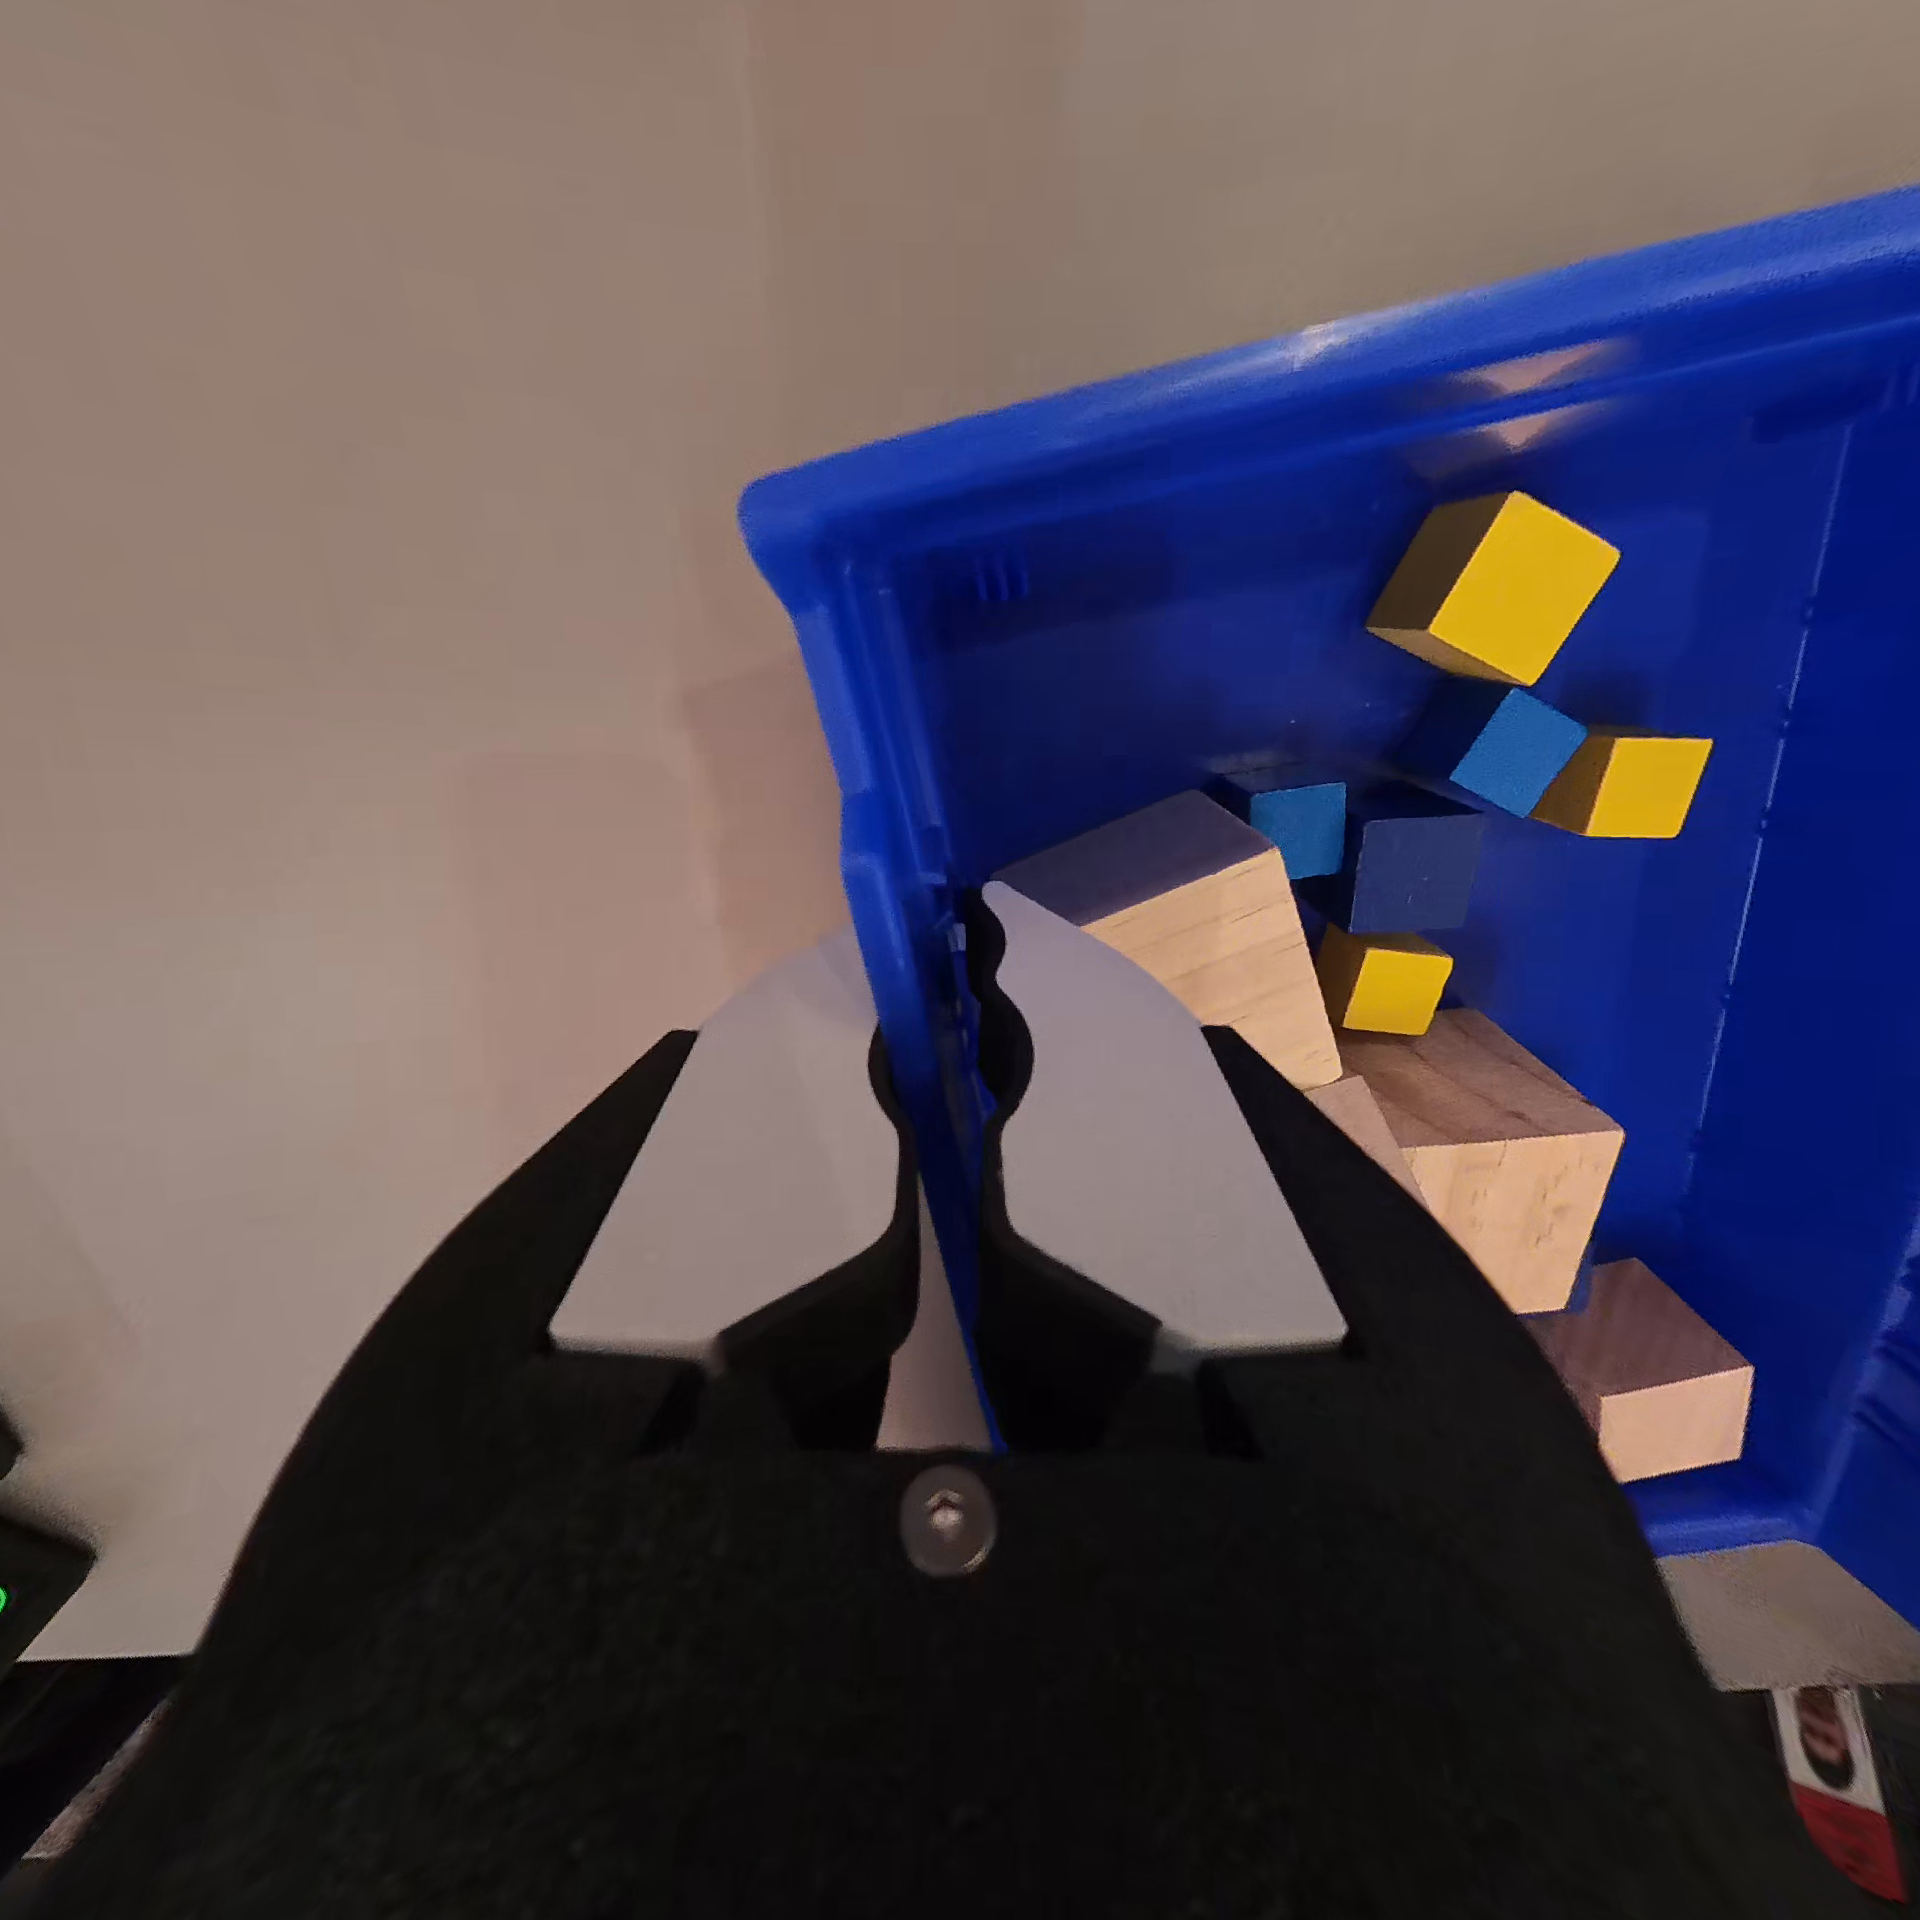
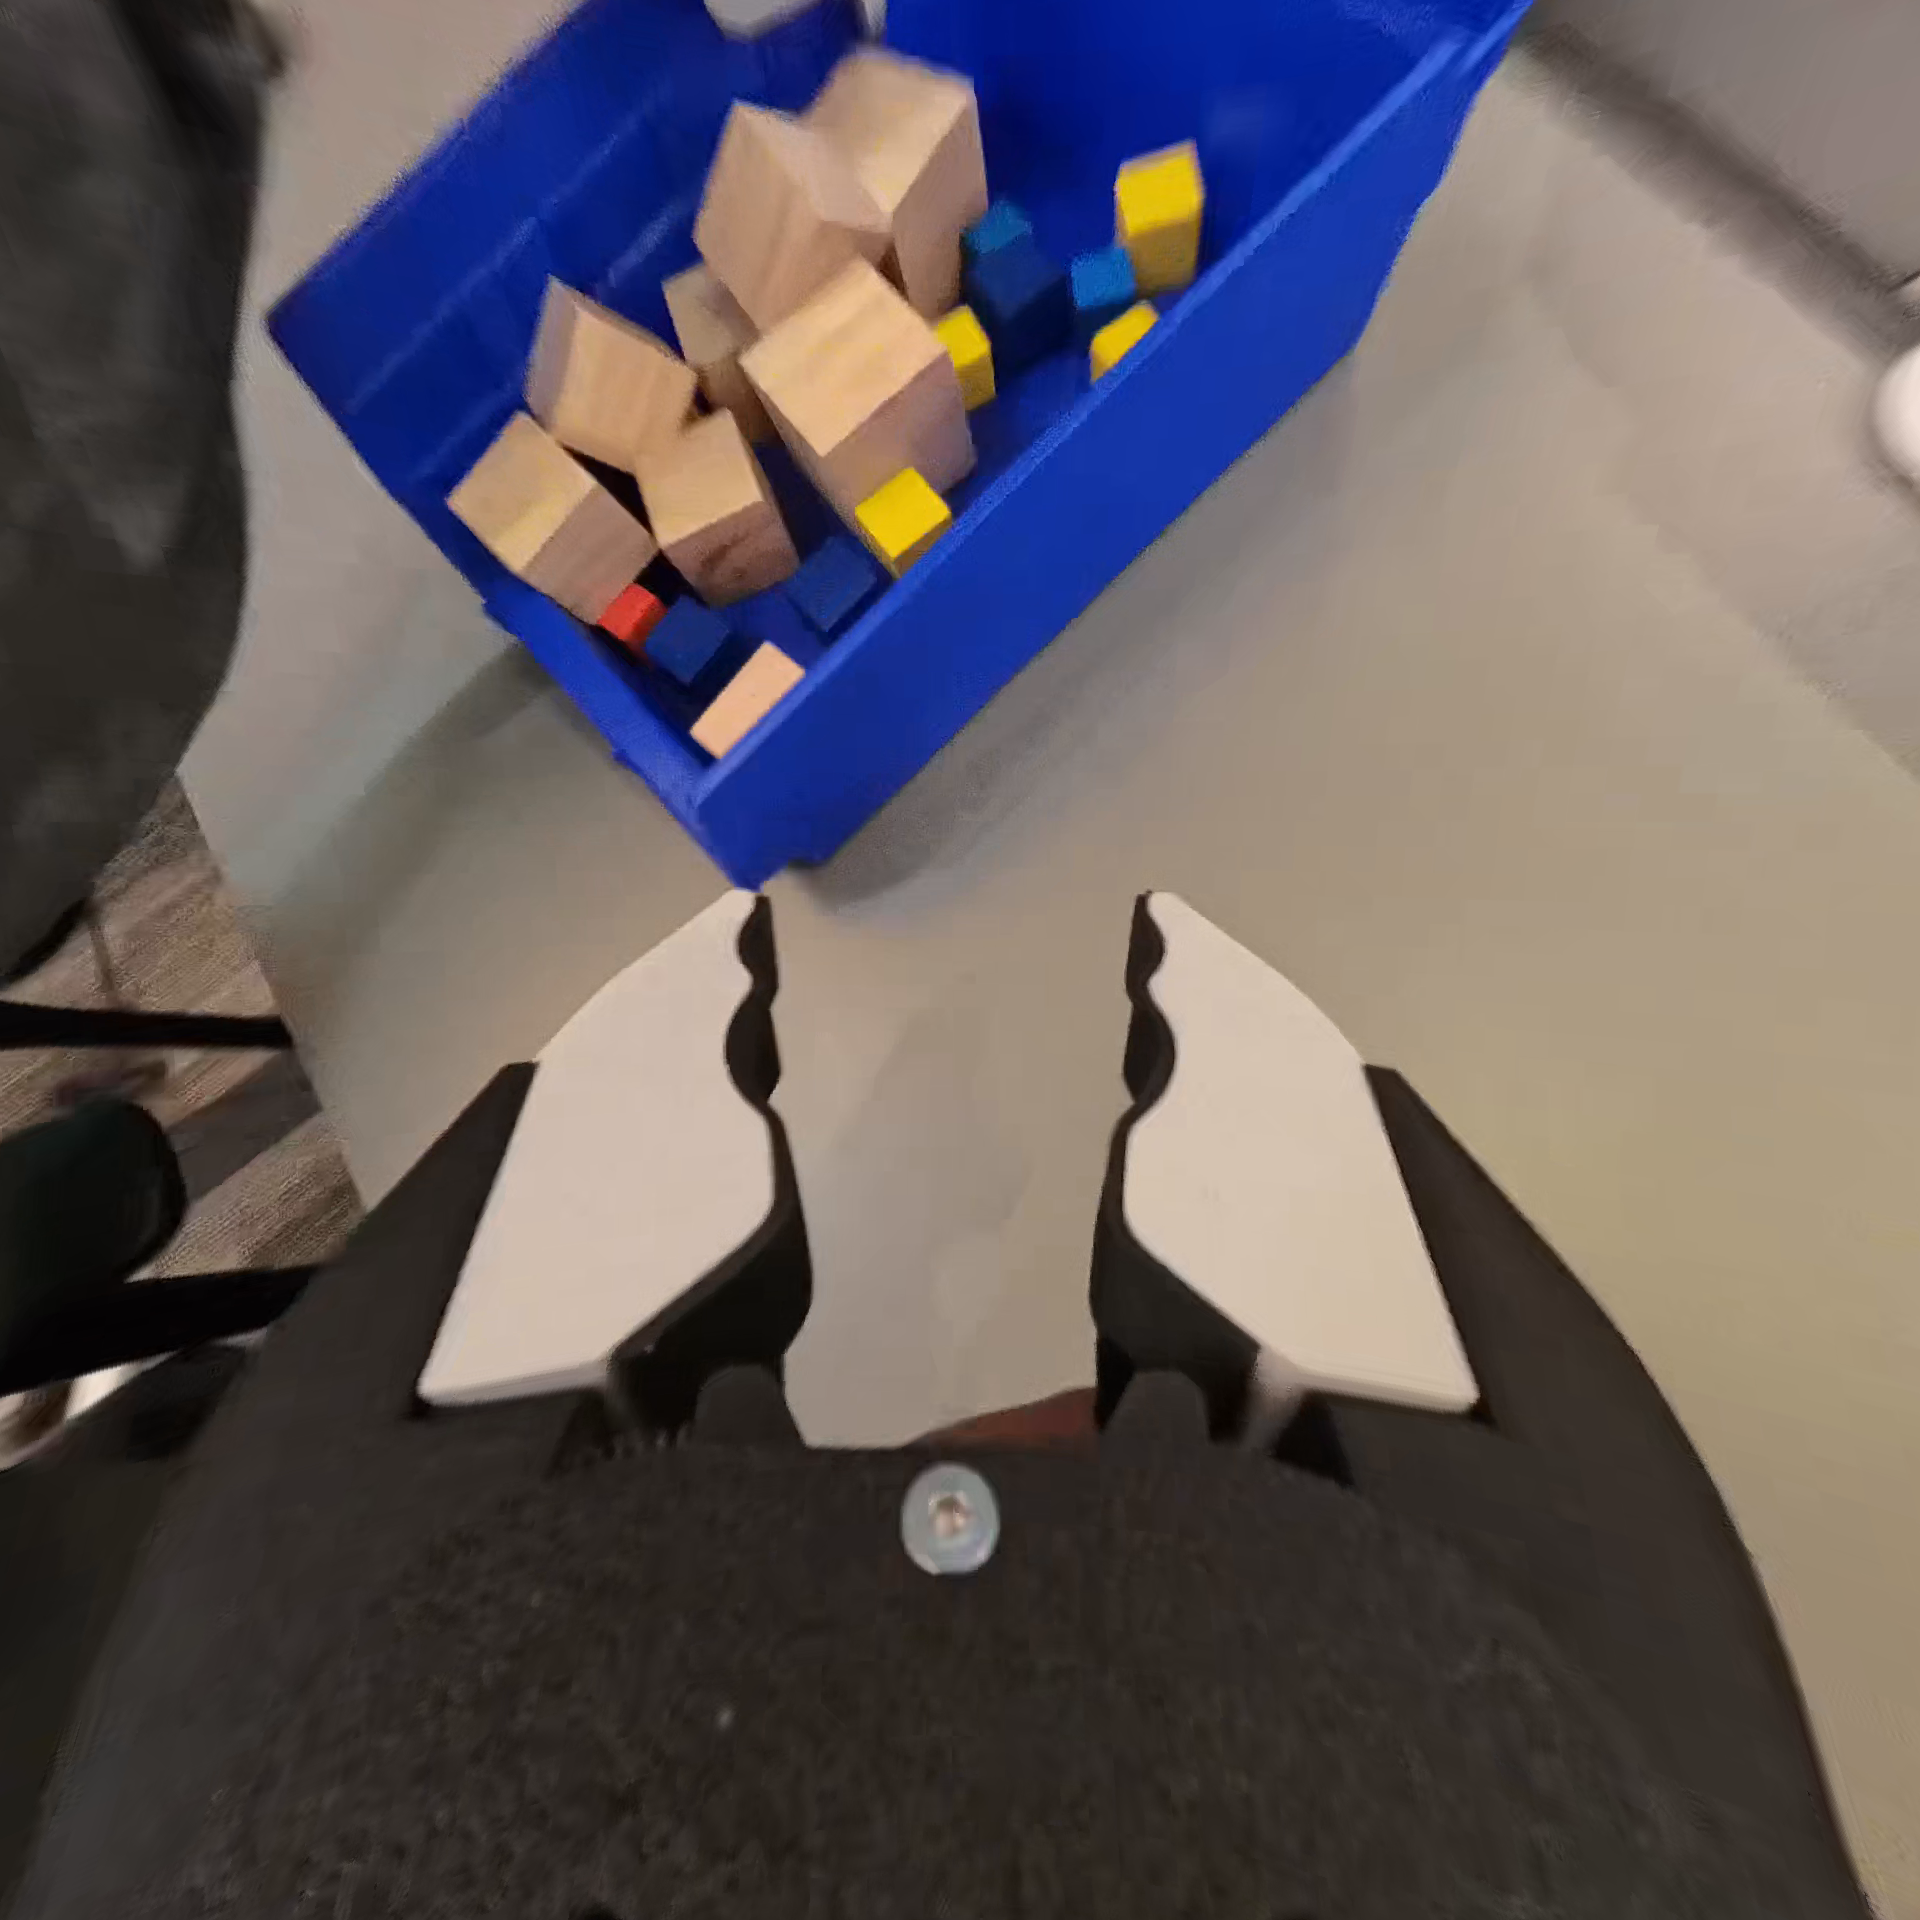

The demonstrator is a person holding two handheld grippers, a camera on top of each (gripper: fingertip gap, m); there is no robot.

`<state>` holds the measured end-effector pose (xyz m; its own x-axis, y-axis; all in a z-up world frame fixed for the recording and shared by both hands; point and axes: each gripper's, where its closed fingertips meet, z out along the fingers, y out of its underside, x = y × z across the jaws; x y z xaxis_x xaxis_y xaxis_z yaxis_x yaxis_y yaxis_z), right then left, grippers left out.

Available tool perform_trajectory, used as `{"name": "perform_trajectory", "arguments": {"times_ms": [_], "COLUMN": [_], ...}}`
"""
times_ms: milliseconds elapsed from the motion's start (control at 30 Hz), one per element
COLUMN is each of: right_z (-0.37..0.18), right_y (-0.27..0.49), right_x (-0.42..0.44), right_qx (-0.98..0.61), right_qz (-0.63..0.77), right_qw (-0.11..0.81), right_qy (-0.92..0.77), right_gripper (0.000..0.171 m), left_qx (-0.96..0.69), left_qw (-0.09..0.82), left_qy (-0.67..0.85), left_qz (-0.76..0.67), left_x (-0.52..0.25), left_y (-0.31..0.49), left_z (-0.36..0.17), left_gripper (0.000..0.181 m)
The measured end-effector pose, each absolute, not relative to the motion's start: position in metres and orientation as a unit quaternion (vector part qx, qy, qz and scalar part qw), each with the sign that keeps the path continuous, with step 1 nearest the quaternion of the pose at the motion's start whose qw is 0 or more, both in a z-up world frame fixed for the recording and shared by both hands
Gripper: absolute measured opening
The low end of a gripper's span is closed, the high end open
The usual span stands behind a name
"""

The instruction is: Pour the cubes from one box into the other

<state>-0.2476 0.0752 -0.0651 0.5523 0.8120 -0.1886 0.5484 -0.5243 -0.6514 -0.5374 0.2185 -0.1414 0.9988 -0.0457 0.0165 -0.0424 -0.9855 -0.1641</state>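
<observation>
My left gripper [image 1: 935, 935] is shut on the side wall of a blue box [image 1: 1143, 623], which is tipped steeply. Inside it lie pale wooden blocks [image 1: 1195, 935], yellow cubes [image 1: 1496, 587] and blue cubes [image 1: 1413, 873], bunched toward the lower side. In the right wrist view a blue box [image 2: 987, 644] sits on the grey table, holding wooden blocks [image 2: 852, 384], yellow cubes [image 2: 902, 516], blue cubes and a red cube [image 2: 629, 613]; the upper blocks are blurred. My right gripper [image 2: 951, 904] is open and empty, just short of that box's near corner.
The grey table [image 2: 1455, 831] spreads to the right of the box. A person's dark clothing [image 2: 104, 416] and carpet floor [image 2: 187, 987] are at the left. A pale wall [image 1: 416, 520] is behind the tipped box. A black device with a green light [image 1: 31, 1579] is low left.
</observation>
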Motion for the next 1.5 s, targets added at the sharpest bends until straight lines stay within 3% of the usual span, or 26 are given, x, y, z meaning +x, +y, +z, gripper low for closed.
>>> {"name": "perform_trajectory", "arguments": {"times_ms": [100, 167, 300, 367, 433, 700, 900, 1133, 1500], "right_z": [-0.098, -0.104, -0.118, -0.124, -0.124, -0.119, -0.095, -0.036, 0.052], "right_y": [0.092, 0.11, 0.137, 0.144, 0.135, 0.129, 0.141, 0.16, 0.151], "right_x": [-0.295, -0.315, -0.324, -0.317, -0.328, -0.303, -0.241, -0.146, 0.092], "right_qx": [-0.873, -0.893, -0.925, -0.929, -0.931, -0.938, -0.944, -0.956, -0.985], "right_qz": [0.241, 0.22, 0.118, 0.065, 0.103, 0.074, 0.062, 0.063, 0.043], "right_qw": [0.14, 0.111, 0.069, 0.048, 0.021, -0.012, -0.017, 0.021, 0.06], "right_qy": [-0.4, -0.376, -0.355, -0.36, -0.351, -0.338, -0.323, -0.284, -0.155], "right_gripper": [0.073, 0.07, 0.046, 0.047, 0.011, 0.007, 0.006, 0.005, 0.005], "left_qx": [-0.996, -0.996, -0.995, -0.994, -0.994, -0.995, -0.992, -0.988, -0.974], "left_qw": [0.08, 0.086, 0.093, 0.095, 0.098, 0.08, 0.07, 0.089, 0.099], "left_qy": [0.029, 0.032, 0.034, 0.034, 0.031, 0.039, 0.053, 0.076, 0.179], "left_qz": [-0.013, -0.019, -0.028, -0.032, -0.037, -0.05, -0.088, -0.102, -0.1], "left_x": [-0.537, -0.537, -0.538, -0.539, -0.538, -0.515, -0.454, -0.355, -0.098], "left_y": [0.218, 0.219, 0.216, 0.214, 0.211, 0.199, 0.202, 0.233, 0.264], "left_z": [-0.141, -0.141, -0.141, -0.141, -0.141, -0.141, -0.131, -0.066, 0.025], "left_gripper": [0.006, 0.006, 0.005, 0.005, 0.005, 0.005, 0.005, 0.004, 0.004]}}
